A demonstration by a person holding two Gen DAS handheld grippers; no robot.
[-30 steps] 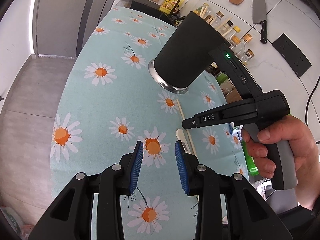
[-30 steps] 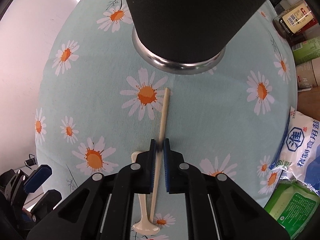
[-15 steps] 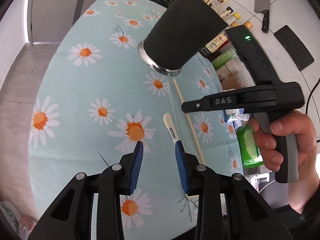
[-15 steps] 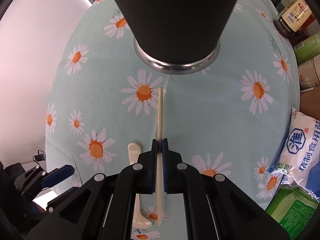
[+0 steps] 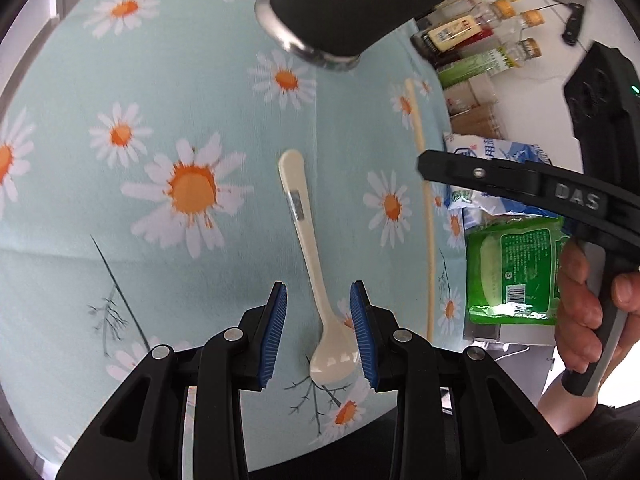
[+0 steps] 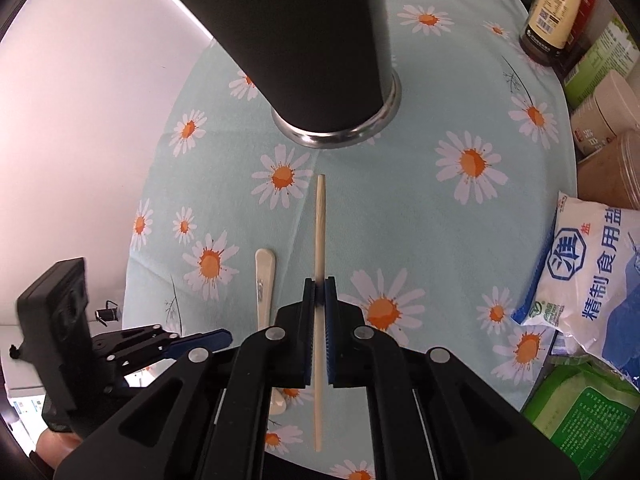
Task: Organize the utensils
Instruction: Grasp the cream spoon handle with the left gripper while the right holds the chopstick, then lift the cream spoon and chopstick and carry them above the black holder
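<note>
Right wrist view, nearest first: the right tool (image 6: 319, 286) is clamped tight on a pale chopstick (image 6: 319, 216), and its black fingers hide a short stretch of the stick where the pads bite. The chopstick's long axis runs straight away from the camera, one tip pointing at the black cup (image 6: 304, 48) ahead, the other end trailing back under the tool toward the counter's near edge. Whether the stick rests on the daisy cloth (image 6: 420, 208) or is lifted clear of it is hard to tell from here. Just to its left a cream spoon (image 6: 265, 276) lies on the cloth, only its flat handle end in plain sight; the bowl is mostly hidden behind the tool's frame. The cup stands further back, metal-ringed base on the cloth, its top cut off by the frame. A salt bag (image 6: 592, 280) and jars sit at the right, partly cropped.

From the left wrist view, the left tool (image 5: 319, 336) hangs part open over the spoon (image 5: 304, 224), its blue pads either side of the neck just above the bowl, not touching it. The spoon's handle points away toward the cup (image 5: 360, 4), bowl nearest. Beyond, at the right, a person's hand (image 5: 588, 304) grips the other tool's handle, blurred.
</note>
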